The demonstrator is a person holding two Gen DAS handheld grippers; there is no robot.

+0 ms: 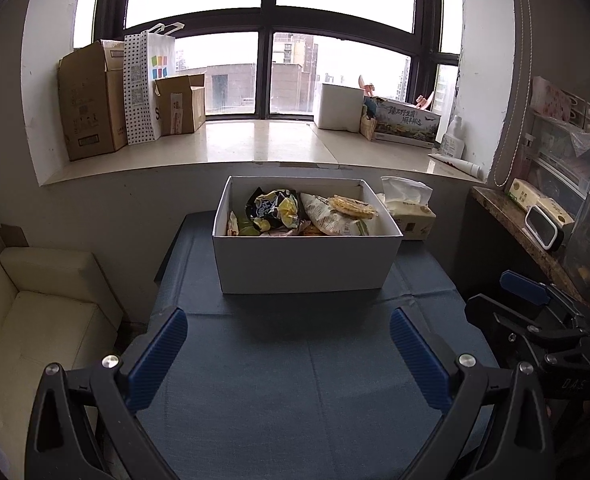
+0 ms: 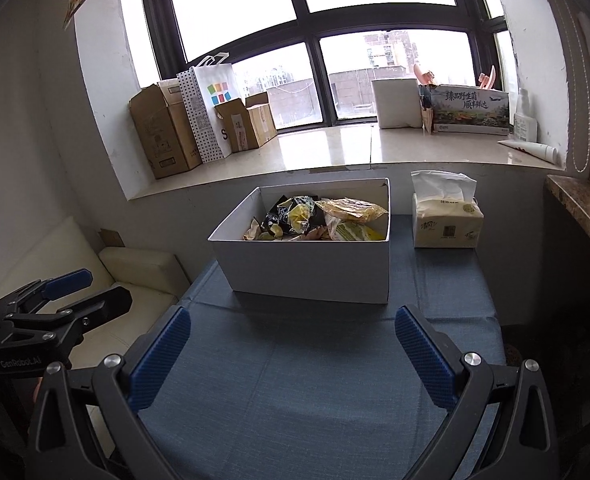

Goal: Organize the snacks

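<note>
A white snack box (image 1: 307,264) sits at the desk's (image 1: 295,380) far edge; nearer, both grippers (image 1: 289,354) (image 2: 293,354) hover, fingers spread wide, empty.

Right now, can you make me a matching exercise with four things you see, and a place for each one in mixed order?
Things:
1. snack packets
2. tissue pack
3. polka-dot bag
4. left gripper

Places:
A. on the windowsill
B. inside the white box
C. open above the blue cloth, holding nothing
D. on the table, right of the box

Pairs: 1-B, 2-D, 3-A, 4-C
</note>
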